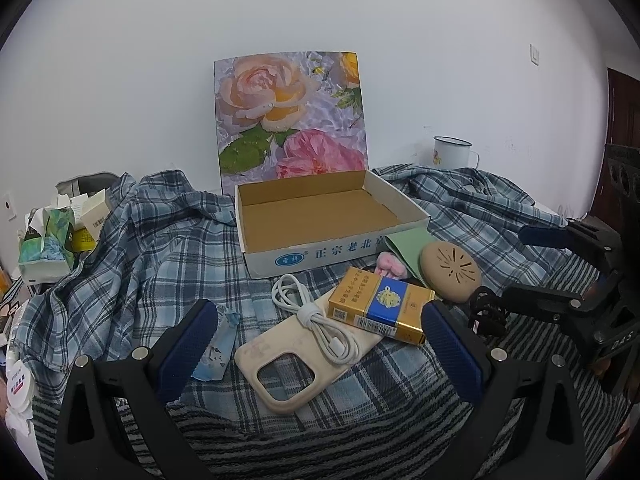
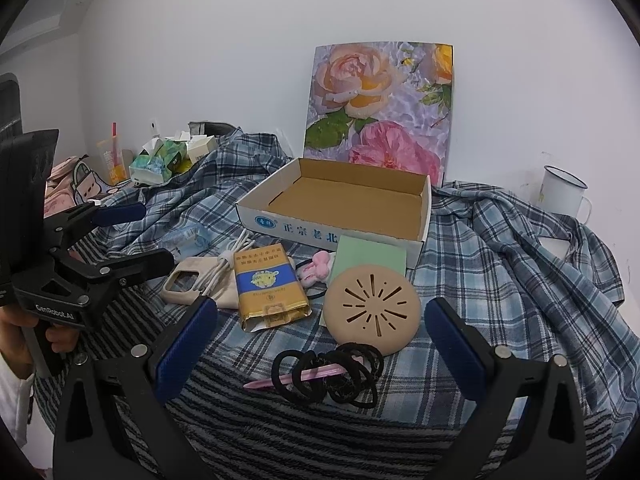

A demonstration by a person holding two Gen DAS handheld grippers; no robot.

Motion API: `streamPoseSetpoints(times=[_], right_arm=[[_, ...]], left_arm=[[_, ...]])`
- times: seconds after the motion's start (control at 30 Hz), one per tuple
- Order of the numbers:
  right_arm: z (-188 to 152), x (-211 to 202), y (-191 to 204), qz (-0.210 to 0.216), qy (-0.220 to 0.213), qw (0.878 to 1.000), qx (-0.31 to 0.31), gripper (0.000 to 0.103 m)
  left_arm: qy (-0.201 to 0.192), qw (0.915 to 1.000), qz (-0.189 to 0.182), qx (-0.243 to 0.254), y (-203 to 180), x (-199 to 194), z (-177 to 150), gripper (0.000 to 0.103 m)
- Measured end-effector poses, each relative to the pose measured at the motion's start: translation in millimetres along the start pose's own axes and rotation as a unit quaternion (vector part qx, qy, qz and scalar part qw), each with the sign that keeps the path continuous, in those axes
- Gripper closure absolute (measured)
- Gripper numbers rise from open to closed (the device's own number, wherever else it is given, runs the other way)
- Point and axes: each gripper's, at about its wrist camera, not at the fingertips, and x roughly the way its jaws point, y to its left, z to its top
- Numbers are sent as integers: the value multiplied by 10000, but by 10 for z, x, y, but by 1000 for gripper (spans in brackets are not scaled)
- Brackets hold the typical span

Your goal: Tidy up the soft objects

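Progress: not started; cardboard box [image 1: 320, 216] holds nothing.

Left gripper [image 1: 320, 344] and right gripper [image 2: 320, 344] both spread wide, gripping nothing. Phone case [image 1: 288, 364] lies between the left fingers; hair ties [image 2: 328, 376] between the right fingers; box beyond both.

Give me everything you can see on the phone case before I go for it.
The phone case is beige, looks like soft silicone, and lies flat on the plaid shirt with its inside up, its camera cutout toward the left gripper. A coiled white cable rests on it, and the gold cigarette pack overlaps its far end. Nothing grips it.
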Motion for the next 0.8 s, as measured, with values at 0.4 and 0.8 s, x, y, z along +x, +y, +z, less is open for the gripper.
streamPoseSetpoints(times=[0.4,0.8], right_arm=[[10,7,-3,-3,11,10000,18,0],[12,14,-12,0,45,10000,28,0]], left_arm=[[41,10000,4,12,5,3,6,0],[41,10000,7,12,3,4,12,0]])
